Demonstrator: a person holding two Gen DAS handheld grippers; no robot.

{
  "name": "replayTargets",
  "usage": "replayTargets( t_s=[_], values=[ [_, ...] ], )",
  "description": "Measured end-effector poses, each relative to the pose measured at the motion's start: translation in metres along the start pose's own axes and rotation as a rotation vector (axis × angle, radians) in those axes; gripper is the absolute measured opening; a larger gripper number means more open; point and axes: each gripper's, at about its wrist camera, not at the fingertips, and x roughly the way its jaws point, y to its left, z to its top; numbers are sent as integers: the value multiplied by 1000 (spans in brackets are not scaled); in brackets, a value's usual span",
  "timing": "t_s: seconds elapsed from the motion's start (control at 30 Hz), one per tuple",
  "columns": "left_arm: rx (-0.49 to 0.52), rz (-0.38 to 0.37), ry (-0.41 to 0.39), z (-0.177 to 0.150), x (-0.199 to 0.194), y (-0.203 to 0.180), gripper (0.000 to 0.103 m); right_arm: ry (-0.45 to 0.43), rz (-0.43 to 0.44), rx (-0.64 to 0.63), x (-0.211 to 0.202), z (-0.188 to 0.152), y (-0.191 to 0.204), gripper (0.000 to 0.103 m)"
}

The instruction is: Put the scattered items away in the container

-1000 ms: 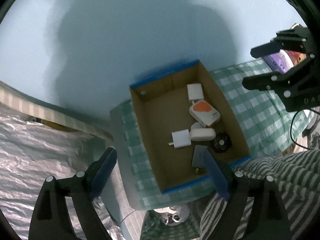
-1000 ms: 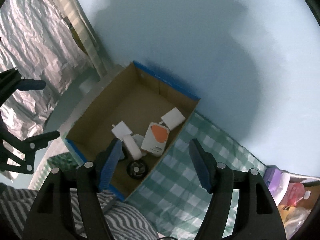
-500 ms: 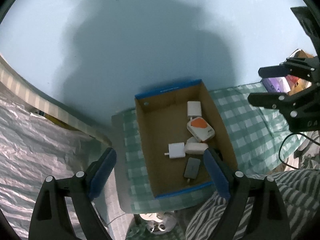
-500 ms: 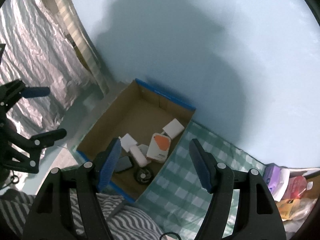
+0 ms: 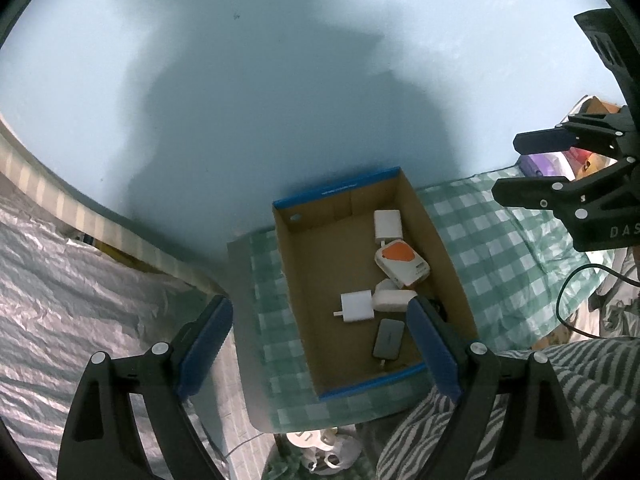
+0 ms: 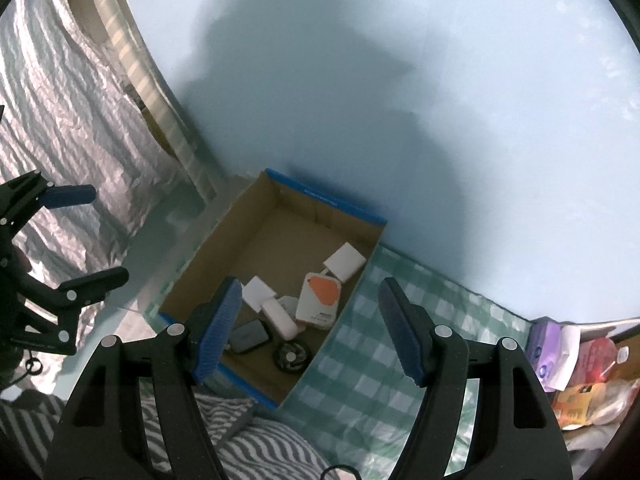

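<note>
A cardboard box [image 5: 308,264] with blue rims sits on a green checked cloth [image 5: 488,240]. Inside lie white chargers [image 5: 357,306], an orange and white device [image 5: 401,262], a grey power bank [image 5: 387,344] and a black round item [image 6: 291,355]. My left gripper [image 5: 320,344] is open and empty, held high above the box's near end. My right gripper [image 6: 310,328] is open and empty, also high above the box. Each gripper shows in the other's view, the right one [image 5: 560,176] and the left one [image 6: 68,240].
A pale blue wall [image 5: 280,80] stands behind the box. Crinkled silver sheeting [image 5: 60,300] lies to the left. Purple and red packets [image 6: 560,352] lie at the cloth's right end. Striped fabric [image 6: 248,440] is below. A black cable [image 5: 576,304] runs on the right.
Both grippers have risen and drawn back from the box, which now looks smaller and further off. Both stay open and empty. The box's contents have not moved.
</note>
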Motion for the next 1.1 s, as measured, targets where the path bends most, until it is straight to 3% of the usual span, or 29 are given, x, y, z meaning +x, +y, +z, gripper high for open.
replayTargets(
  t_s=[1.1],
  values=[
    [-15, 17, 4, -2, -6, -6, 90, -1, -9, 12, -5, -4, -4, 71]
  ],
)
